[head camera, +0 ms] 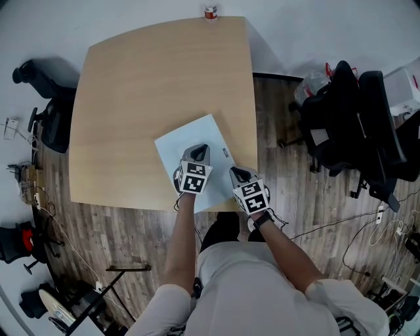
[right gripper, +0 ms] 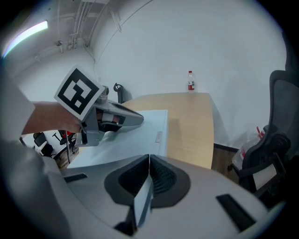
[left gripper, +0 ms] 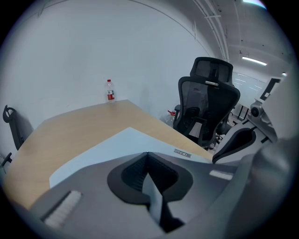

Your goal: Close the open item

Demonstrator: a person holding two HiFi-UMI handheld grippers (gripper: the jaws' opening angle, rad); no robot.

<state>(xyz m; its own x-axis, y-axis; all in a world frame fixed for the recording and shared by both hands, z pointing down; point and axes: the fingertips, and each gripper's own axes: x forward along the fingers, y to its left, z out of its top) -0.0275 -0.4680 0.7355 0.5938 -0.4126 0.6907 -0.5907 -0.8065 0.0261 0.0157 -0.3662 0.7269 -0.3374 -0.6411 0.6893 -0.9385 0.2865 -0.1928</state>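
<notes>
A pale blue laptop (head camera: pixel 191 134) lies flat with its lid down near the front edge of the wooden table (head camera: pixel 144 85). My left gripper (head camera: pixel 201 151) rests over the laptop's near half, jaws shut with nothing between them. In the left gripper view the laptop lid (left gripper: pixel 112 147) stretches ahead of the shut left gripper (left gripper: pixel 147 153). My right gripper (head camera: pixel 236 172) sits at the laptop's near right corner, also shut and empty. The right gripper view shows the right gripper (right gripper: pixel 149 157) closed, the left gripper (right gripper: pixel 122 119) lying on the laptop (right gripper: pixel 145 133), and a small label (right gripper: pixel 158 136) near the laptop's right edge.
A small bottle (head camera: pixel 210 12) stands at the table's far edge, also seen as a bottle (left gripper: pixel 110 90) from the left gripper and a bottle (right gripper: pixel 190 80) from the right. Black office chairs (head camera: pixel 354 121) crowd the right side; another chair (head camera: pixel 49 108) and cables lie at the left.
</notes>
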